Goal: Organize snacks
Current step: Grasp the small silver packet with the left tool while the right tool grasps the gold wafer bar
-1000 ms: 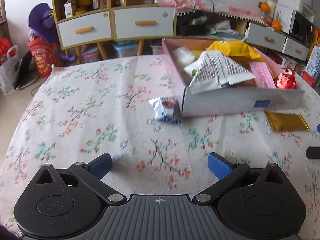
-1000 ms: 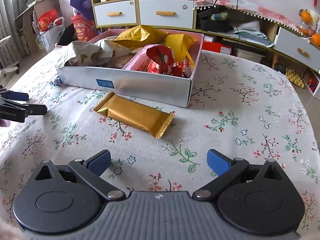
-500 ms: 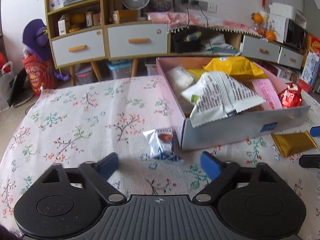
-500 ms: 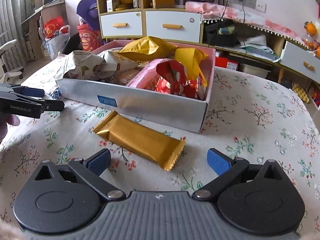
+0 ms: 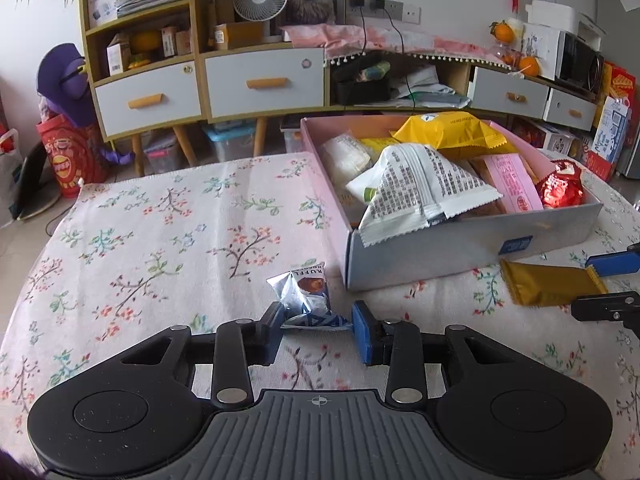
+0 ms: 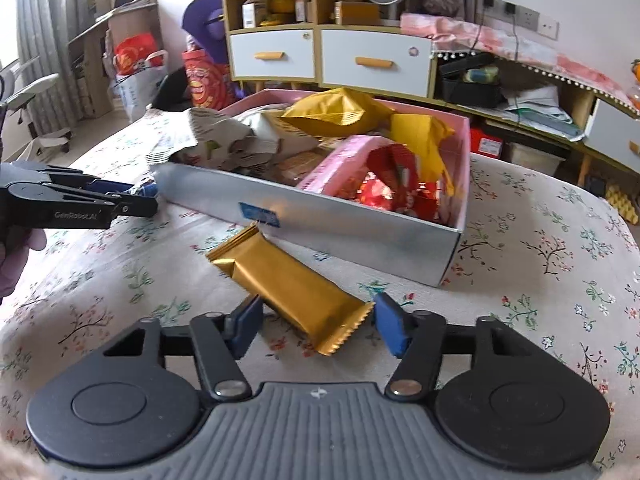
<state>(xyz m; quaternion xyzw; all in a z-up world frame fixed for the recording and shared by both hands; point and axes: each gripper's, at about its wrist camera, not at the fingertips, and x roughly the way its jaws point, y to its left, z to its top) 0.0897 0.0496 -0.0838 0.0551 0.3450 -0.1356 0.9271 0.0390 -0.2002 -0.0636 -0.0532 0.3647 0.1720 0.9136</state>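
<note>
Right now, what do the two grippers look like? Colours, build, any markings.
Both match: the left gripper and right gripper have blue pads on black linkage arms with silver pivot pins, two black rounded housings with circular discs, and a grey ribbed centre plate bearing a small crosshair mark. The right wrist view shows white "GenRobot.AI" lettering on the left gripper's side. No cables or sleeves visible.

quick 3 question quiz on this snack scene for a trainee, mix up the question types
1. True or false: the gold bar lies inside the box.
2. Which gripper has the small silver packet between its fingers: A left gripper, B right gripper?
3. Fill in: the red foil snack sits in the ____.

Key
1. False, it lies on the tablecloth in front of the box.
2. A
3. box
</note>
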